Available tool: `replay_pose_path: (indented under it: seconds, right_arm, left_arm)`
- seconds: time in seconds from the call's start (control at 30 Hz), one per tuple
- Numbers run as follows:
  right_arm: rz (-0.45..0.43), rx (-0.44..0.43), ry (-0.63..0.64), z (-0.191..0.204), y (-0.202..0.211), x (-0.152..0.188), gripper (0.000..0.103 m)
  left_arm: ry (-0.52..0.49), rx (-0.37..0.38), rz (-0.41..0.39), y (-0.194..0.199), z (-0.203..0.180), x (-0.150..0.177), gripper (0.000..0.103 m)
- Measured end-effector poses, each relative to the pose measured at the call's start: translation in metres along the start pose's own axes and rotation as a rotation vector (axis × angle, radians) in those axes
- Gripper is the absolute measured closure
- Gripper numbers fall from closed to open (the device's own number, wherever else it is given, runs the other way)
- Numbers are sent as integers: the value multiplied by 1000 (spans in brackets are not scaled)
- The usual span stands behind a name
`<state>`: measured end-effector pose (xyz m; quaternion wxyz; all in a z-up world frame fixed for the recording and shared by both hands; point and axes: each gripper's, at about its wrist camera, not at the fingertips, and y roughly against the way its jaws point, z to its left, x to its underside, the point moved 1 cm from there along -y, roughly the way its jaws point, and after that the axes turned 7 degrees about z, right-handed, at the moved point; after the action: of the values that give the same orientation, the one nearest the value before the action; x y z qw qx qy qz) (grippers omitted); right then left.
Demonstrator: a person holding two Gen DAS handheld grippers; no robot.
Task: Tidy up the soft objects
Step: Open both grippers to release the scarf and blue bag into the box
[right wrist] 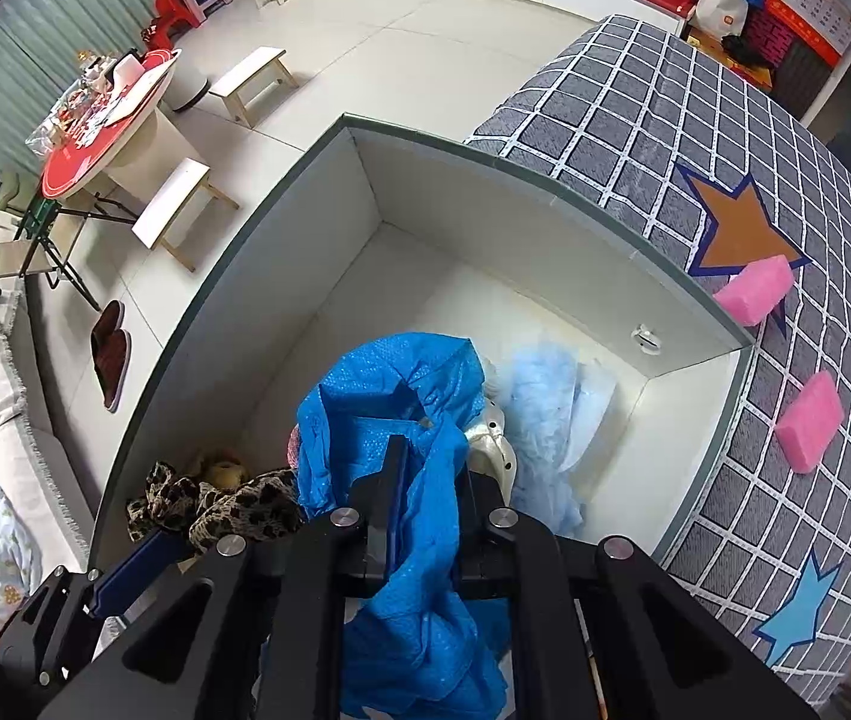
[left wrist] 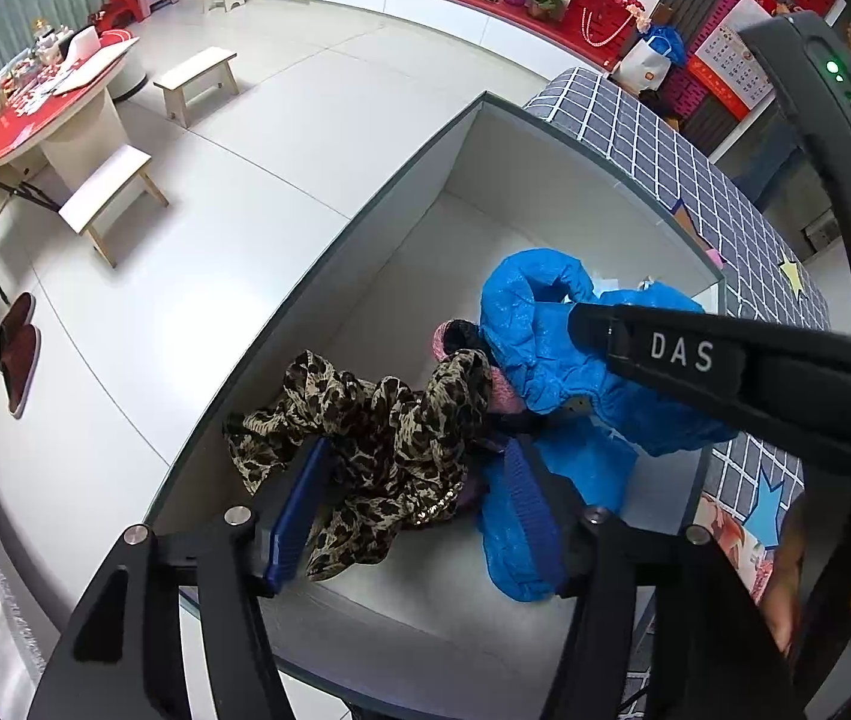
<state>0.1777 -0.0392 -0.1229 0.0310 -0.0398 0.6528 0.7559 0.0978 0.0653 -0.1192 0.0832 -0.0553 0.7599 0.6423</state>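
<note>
A white box (left wrist: 467, 144) with a grey rim holds soft items. My left gripper (left wrist: 419, 480) is open over the box, its blue-padded fingers either side of a leopard-print scarf (left wrist: 383, 432) that lies in the box beside a pink knit piece (left wrist: 503, 390). My right gripper (right wrist: 425, 480) is shut on a shiny blue garment (right wrist: 389, 372) and holds it over the box; it shows in the left wrist view (left wrist: 551, 324) under the right finger. A pale blue tulle piece (right wrist: 551, 390) lies in the box's right part, with a white satin item (right wrist: 494, 438) beside it.
The box rests against a grey checked cloth (right wrist: 695, 138) with star patches. Two pink sponges (right wrist: 755, 291) (right wrist: 809, 429) lie on that cloth. On the floor to the left are wooden stools (left wrist: 110, 195), a red-topped round table (left wrist: 47, 102) and slippers (left wrist: 17, 348).
</note>
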Motion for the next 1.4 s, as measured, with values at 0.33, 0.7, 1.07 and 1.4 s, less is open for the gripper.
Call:
replay_pose_path:
  seconds: [0.33, 0.7, 1.07, 1.4]
  right_arm:
    - [8, -33, -33, -6, 5, 2, 92]
    - [-141, -56, -82, -17, 46, 5, 11]
    - [-157, -78, -139, -40, 64, 11, 11]
    - [-165, -79, -206, -76, 76, 19, 11]
  left_arm:
    - [-3, -15, -13, 7, -1, 3, 23]
    - [4, 53, -94, 32, -5, 9, 22]
    - [-38, 21, -172, 54, -19, 10, 21]
    - [-80, 15, -182, 56, -48, 7, 21]
